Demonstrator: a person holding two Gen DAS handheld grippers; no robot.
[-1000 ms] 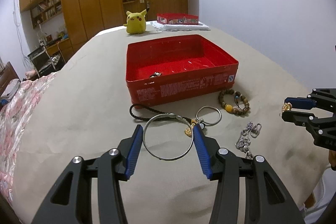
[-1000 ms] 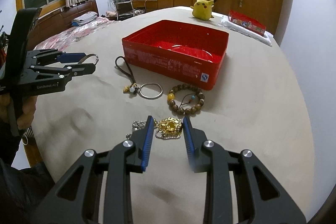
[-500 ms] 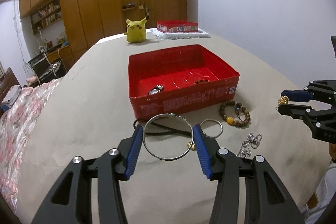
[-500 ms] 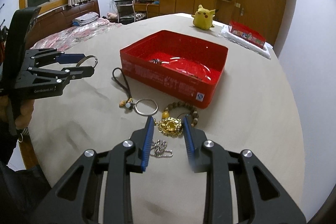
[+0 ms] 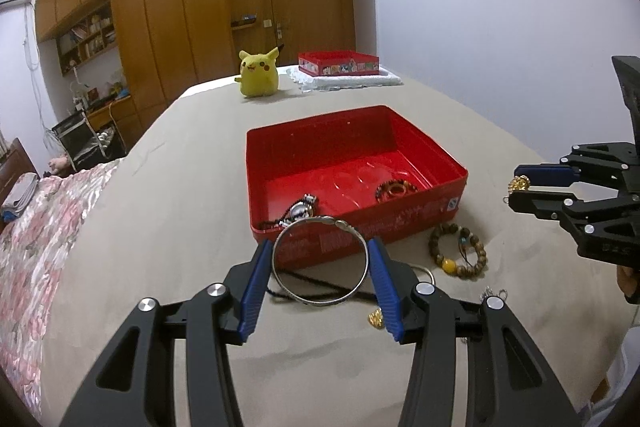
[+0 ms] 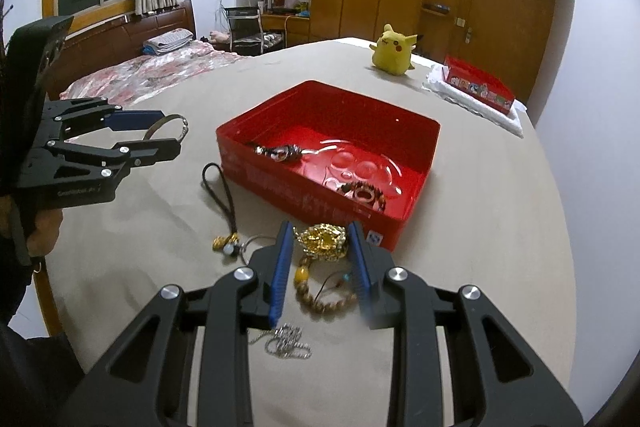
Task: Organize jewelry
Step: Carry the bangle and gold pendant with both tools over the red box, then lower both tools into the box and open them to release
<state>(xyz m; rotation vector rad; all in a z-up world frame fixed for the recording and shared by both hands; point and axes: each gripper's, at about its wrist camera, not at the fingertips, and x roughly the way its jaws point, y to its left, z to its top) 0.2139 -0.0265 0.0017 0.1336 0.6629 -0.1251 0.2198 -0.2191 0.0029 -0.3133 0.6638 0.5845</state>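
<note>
1. The left gripper [image 5: 320,259] holds a silver bangle [image 5: 320,261] clamped across its width between the blue pads, lifted clear of the tan cloth [image 5: 160,227]; its jaws stand fairly wide, set by the ring.
2. The right gripper [image 6: 322,247] pinches a gold bracelet [image 6: 322,241] between its pads, jaws narrow, also off the cloth.
3. Just ahead of both grippers sits the red tin [image 5: 356,227]. Its front wall carries white printed characters, too small to read, and a small blue-and-white round mark near the right corner.
4. Inside the tin lie a watch-like piece [image 5: 302,213] at the near left and a brown bead ring [image 5: 396,189] to the right.
5. Below the right gripper's pads lies a wooden bead bracelet [image 6: 326,297]; a silver chain [image 6: 286,341] lies nearer, under its left finger; a black cord with charms [image 6: 224,203] lies to its left.
6. Far ahead: a yellow plush [image 6: 394,51] and a second red box [image 6: 478,89] with picture panels, unreadable.
7. White lettering on the left gripper's body, seen from the right wrist, is blurred.
</note>
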